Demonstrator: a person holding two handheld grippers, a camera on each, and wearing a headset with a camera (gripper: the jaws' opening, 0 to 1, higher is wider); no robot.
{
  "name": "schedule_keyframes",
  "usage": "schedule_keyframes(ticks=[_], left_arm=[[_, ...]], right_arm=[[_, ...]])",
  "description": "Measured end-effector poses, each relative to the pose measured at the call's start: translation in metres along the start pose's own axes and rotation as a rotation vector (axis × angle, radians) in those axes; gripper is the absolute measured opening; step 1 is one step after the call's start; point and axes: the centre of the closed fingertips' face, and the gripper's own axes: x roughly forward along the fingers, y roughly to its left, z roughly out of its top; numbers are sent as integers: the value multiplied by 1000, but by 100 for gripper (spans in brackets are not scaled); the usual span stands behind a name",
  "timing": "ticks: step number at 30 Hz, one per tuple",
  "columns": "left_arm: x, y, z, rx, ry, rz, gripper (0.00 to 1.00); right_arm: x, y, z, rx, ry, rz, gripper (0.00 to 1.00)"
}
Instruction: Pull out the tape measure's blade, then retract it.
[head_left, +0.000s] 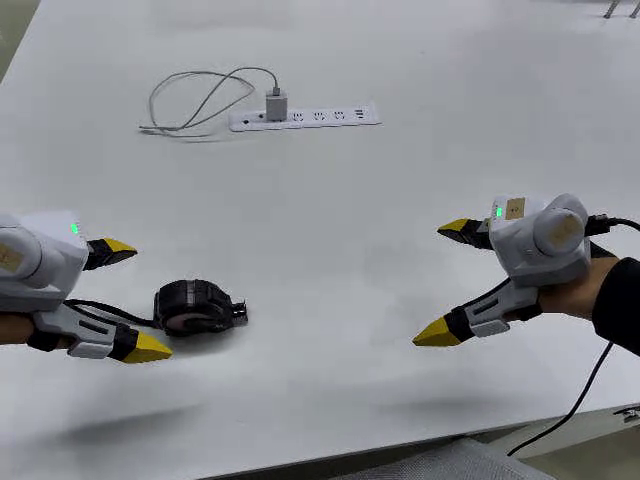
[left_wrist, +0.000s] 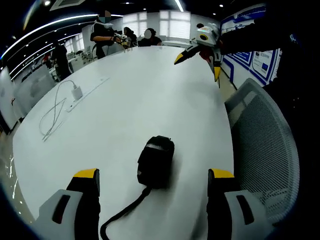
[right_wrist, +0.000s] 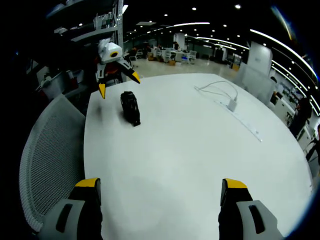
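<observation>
A black tape measure (head_left: 193, 306) lies on the white table, its blade drawn in and a black wrist strap trailing from it. My left gripper (head_left: 130, 298) is open just left of it, yellow-tipped jaws spread wide. In the left gripper view the tape measure (left_wrist: 156, 161) sits a short way ahead, between the two jaws, untouched. My right gripper (head_left: 452, 281) is open at the right of the table, far from the tape. The right gripper view has the tape measure (right_wrist: 130, 107) far off beside the left gripper (right_wrist: 119, 80). The right gripper (left_wrist: 200, 62) appears in the left gripper view.
A white power strip (head_left: 305, 117) with a charger and a looped cable (head_left: 195, 100) lies at the back of the table. The table's near edge (head_left: 330, 452) runs just below the grippers. A mesh chair (right_wrist: 47, 165) stands by it. People stand beyond the far end.
</observation>
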Motion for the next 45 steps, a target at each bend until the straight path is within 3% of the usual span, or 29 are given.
schedule_keyframes(ticks=[5, 8, 9, 11, 16, 24, 37, 40, 43, 45], left_arm=[[4, 1, -1, 43, 35, -15, 79], [7, 0, 6, 28, 15, -29, 77], [10, 4, 7, 55, 14, -7, 77], [13, 3, 6, 56, 34, -25, 77], [18, 0, 14, 78, 31, -35, 74], [29, -5, 8, 118, 92, -76, 66], [46, -3, 1, 167, 161, -77, 51], [49, -7, 2, 168, 166, -91, 49], [51, -13, 4, 186, 169, -119, 39], [53, -10, 5, 210, 164, -98, 34]], right_arm=[[6, 1, 7, -27, -3, 24, 99], [10, 5, 12, -45, -3, 41, 99], [12, 6, 15, -49, -2, 46, 99], [15, 7, 19, -61, -9, 54, 99], [24, 8, 27, -79, -6, 72, 99], [34, 4, 41, -111, -12, 80, 99], [57, 14, 49, -169, -15, 130, 99], [63, 17, 51, -171, -11, 140, 99], [70, 20, 56, -169, -17, 146, 99], [74, 21, 59, -162, -19, 146, 99]])
